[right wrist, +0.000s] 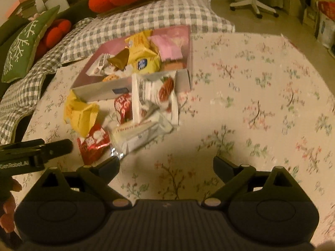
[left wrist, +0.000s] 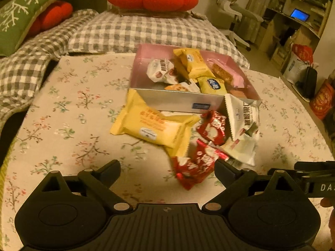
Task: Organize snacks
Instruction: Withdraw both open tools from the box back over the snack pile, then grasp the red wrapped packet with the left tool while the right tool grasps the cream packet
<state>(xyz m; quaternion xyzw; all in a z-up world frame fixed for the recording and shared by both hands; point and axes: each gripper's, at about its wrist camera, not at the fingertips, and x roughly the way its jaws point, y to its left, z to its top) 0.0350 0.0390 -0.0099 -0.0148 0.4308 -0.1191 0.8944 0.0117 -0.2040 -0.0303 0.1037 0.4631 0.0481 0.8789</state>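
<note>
While both grippers hang low over the floral cream tablecloth (left wrist: 62,108), neither one holds anything. The left gripper (left wrist: 167,170) has its fingers spread wide, and the right gripper (right wrist: 166,167) is spread wide too, above bare cloth.

The snacks are in two groups. Several are already inside the shallow pink cardboard box with a silver front wall (left wrist: 178,101), which stands at the far side of the cloth. The rest lie in a loose pile on the cloth just in front of that wall: a large pale yellow wrapped cake (left wrist: 150,127) leaning against the box, a white packet with a zigzag edge (left wrist: 240,115) propped at the box corner, a red foil packet (left wrist: 212,126) between them, another white packet (left wrist: 240,148) lying flat below, and a second crumpled red foil packet (left wrist: 194,167) nearest to the left gripper.

The step in hand seems to be picking the next loose snack, and the near red foil packet is the natural choice for the left gripper, because it lies almost between its fingers. Foil is slippery and thin, so the fingers should come down on both sides of the thick middle, not on the crimped edge, and close gently. Pressing too low could catch the tablecloth as well. The right gripper would do better to take the flat white packet, approaching from its own side so the two tools do not meet.
</note>
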